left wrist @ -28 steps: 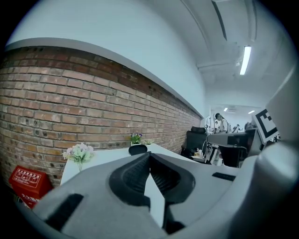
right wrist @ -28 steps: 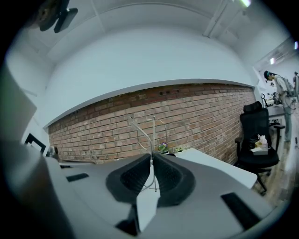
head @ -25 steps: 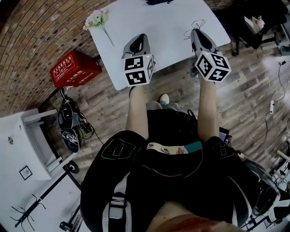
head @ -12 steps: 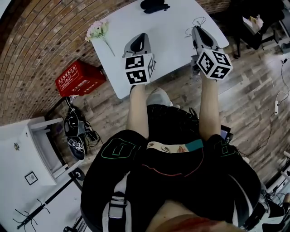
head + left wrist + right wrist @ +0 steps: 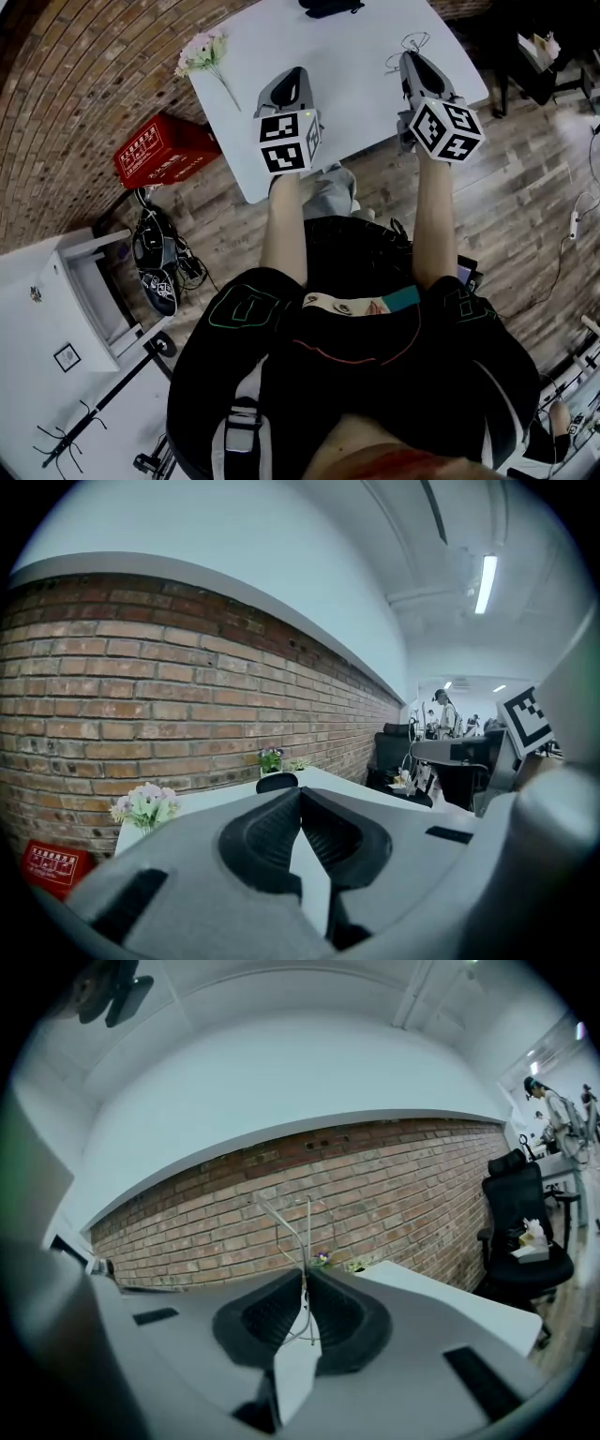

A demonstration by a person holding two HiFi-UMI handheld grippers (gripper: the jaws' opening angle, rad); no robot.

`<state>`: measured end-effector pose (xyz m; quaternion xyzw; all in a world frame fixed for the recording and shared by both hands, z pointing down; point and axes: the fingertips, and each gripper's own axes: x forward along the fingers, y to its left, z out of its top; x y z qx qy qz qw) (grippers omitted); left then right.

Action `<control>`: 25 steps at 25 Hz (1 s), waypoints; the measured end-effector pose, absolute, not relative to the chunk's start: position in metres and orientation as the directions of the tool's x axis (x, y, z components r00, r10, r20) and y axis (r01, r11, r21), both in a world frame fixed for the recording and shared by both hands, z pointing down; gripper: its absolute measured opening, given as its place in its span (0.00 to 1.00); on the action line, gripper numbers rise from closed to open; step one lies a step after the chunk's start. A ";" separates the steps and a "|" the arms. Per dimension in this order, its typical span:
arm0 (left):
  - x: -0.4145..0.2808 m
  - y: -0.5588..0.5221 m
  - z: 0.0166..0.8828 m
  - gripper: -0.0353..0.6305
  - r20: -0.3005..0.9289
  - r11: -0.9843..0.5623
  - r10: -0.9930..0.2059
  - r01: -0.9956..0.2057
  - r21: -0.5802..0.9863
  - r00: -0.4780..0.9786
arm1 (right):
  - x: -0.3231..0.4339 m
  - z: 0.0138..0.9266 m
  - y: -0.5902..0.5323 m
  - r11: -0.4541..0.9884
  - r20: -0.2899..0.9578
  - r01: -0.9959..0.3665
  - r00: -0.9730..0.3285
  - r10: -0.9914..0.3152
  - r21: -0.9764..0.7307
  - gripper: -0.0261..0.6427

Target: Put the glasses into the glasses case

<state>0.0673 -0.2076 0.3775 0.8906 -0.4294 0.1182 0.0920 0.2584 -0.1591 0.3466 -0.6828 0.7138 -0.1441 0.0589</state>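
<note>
Thin wire-framed glasses (image 5: 410, 44) stick out from my right gripper (image 5: 411, 60), which is shut on them above the right part of the white table (image 5: 356, 94). In the right gripper view the glasses (image 5: 302, 1227) rise as fine wires from between the pinched jaws of my right gripper (image 5: 305, 1283). The black glasses case (image 5: 330, 6) lies at the table's far edge, cut off by the frame. My left gripper (image 5: 292, 77) hovers over the table's middle, shut with nothing in it. In the left gripper view the case (image 5: 277, 782) shows just beyond my left gripper (image 5: 300, 794).
A bunch of pale flowers (image 5: 204, 52) lies at the table's far left corner. A red box (image 5: 164, 150) and shoes (image 5: 155, 267) sit on the wooden floor at the left. A brick wall (image 5: 141, 696) runs behind the table. A black office chair (image 5: 525, 1227) stands to the right.
Both grippers have moved a little further in over the table, side by side. The right one still grips the glasses and the left stays shut.
</note>
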 end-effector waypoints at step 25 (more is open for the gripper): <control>0.105 -0.339 0.458 0.05 0.406 -0.552 -0.699 -0.805 0.218 0.589 | 0.277 0.405 -0.320 0.101 0.293 -0.971 -0.164 -0.942 -0.219 0.08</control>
